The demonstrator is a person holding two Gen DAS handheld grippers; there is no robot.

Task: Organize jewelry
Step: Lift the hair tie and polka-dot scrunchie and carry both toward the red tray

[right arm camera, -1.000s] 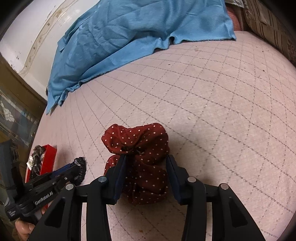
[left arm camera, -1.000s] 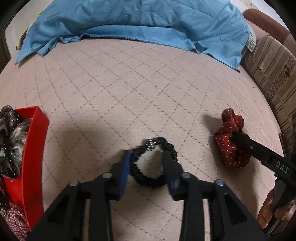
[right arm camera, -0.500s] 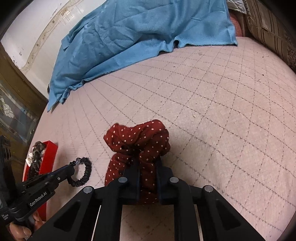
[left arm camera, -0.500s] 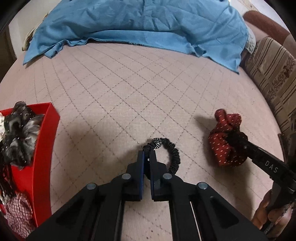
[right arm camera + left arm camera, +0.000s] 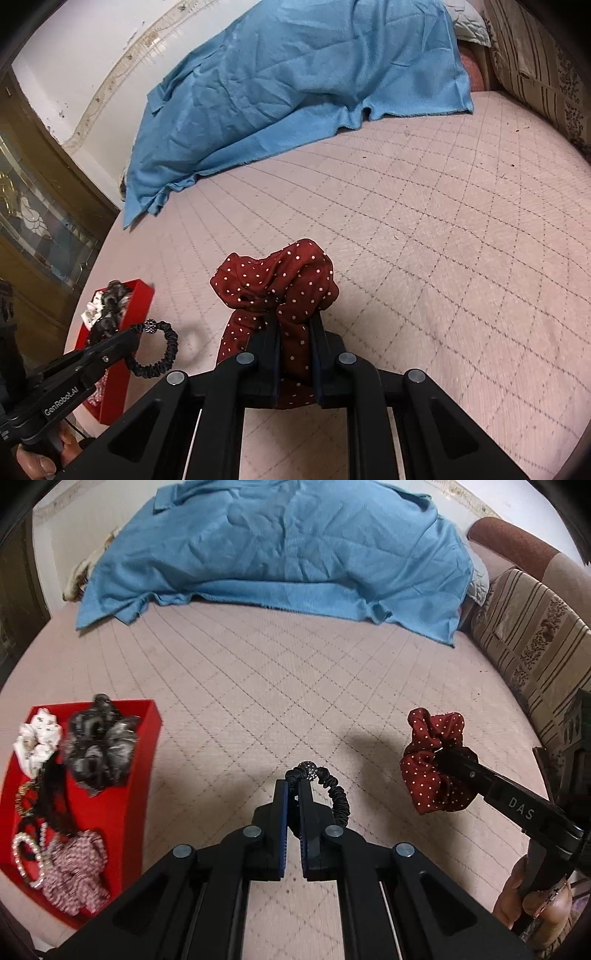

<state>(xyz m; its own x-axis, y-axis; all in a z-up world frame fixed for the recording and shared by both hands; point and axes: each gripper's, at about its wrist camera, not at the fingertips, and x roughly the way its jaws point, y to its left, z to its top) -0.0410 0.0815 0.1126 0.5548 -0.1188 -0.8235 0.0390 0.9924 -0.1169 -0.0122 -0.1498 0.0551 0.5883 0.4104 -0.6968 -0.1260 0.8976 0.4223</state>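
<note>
Jaws of the left gripper [image 5: 291,788] are pressed together on one side of a black hair tie [image 5: 334,794], pinching its band just below a small sparkly bead; the rest of the loop hangs free to the right of the jaws, clear of the bed [image 5: 258,686]. Jaws of the right gripper [image 5: 295,325] are nearly together too, squeezing a bunched red scrunchie [image 5: 280,280] with white dots, whose folds bulge above and below the pinch. Seen from the left wrist, the scrunchie is well to the right of the hair tie and lifted off the bed, casting a shadow on the quilted pink cover between the two. A hand [image 5: 532,897] grips the right gripper's handle at the lower right edge of that view. Left of the hair tie, on the bed, sits a red tray [image 5: 144,738] holding a grey-black scrunchie [image 5: 98,753], a white one [image 5: 37,742], a pink checked one [image 5: 74,871], a string of pearl beads [image 5: 22,849] and some dark lace pieces. Far beyond the hair tie, a blue blanket [image 5: 280,554] lies rumpled across the head of the bed, and to its right stands a striped cushion [image 5: 528,642].
</note>
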